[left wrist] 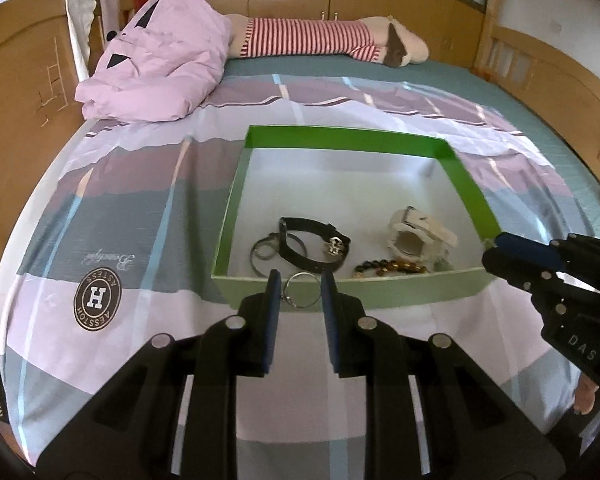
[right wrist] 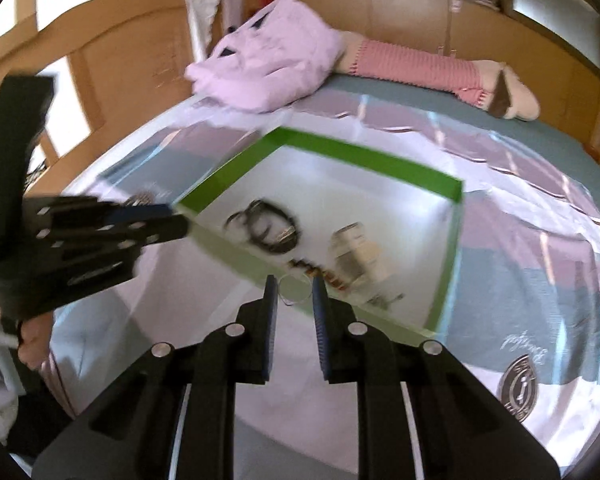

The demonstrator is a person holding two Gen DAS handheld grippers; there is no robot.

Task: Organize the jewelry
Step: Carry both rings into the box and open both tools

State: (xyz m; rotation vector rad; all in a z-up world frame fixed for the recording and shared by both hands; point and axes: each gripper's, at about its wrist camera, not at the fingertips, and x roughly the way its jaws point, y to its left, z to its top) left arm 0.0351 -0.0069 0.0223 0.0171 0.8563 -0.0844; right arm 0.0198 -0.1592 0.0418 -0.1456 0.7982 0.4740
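Though thin, ring [left wrist: 305, 306] inside tool [left wrist: 300, 282] (left)

You had bright, soft daylight, with windows [right wrist: 556, 0] blown out white along the top edges. The left wrist view was sharp; the right wrist view was smeared by motion blur, the box [right wrist: 364, 168] streaked. Fisheye bent the bed [left wrist: 540, 92] edges, and dark vignettes filled the corners.

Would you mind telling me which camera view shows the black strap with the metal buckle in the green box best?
The left wrist view shows the black strap best: it is sharp there, with the buckle and loop distinct inside the green box. In the right wrist view the strap is only a motion-blurred dark ring, its buckle indistinct.
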